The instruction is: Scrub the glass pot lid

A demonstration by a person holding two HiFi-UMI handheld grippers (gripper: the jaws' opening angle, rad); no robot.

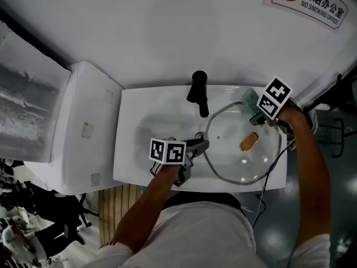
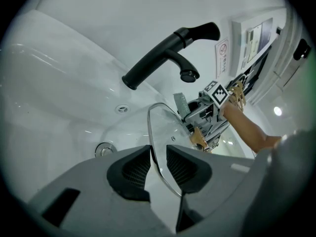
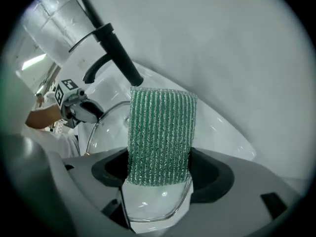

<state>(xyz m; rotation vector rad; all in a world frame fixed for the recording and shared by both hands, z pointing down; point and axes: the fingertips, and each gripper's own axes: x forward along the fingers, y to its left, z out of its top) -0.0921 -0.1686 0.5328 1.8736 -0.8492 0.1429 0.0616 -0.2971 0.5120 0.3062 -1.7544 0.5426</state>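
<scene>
Left gripper view looks straight along the left gripper (image 2: 158, 164), whose jaws stand partly closed and clamp the rim of the glass pot lid (image 2: 165, 127). The metal-edged rim runs down between the two ribbed pads (image 2: 136, 169), and the lid stands on edge, rising away from the jaws. Beyond the tips, on the lid's far side, sits its wooden knob (image 2: 200, 138). A black faucet (image 2: 168, 58) arches above and ahead of the jaws, and the drain (image 2: 103, 149) of the white sink (image 2: 59, 98) lies to the left of them.

The right gripper (image 3: 158, 174) is closed on a green scouring pad (image 3: 160, 132), which sticks out from between the jaws as a ribbed strip. Curved glass and the rim of the lid show just beneath the pad's base and again to its left. The pad's tip meets the lid at the edge farthest from the left gripper (whether it presses on the glass I cannot tell).

From the head view the lid hangs over the right half of the sink, between the two grippers, with the left jaws at its near-left rim and the pad at its upper right rim.
</scene>
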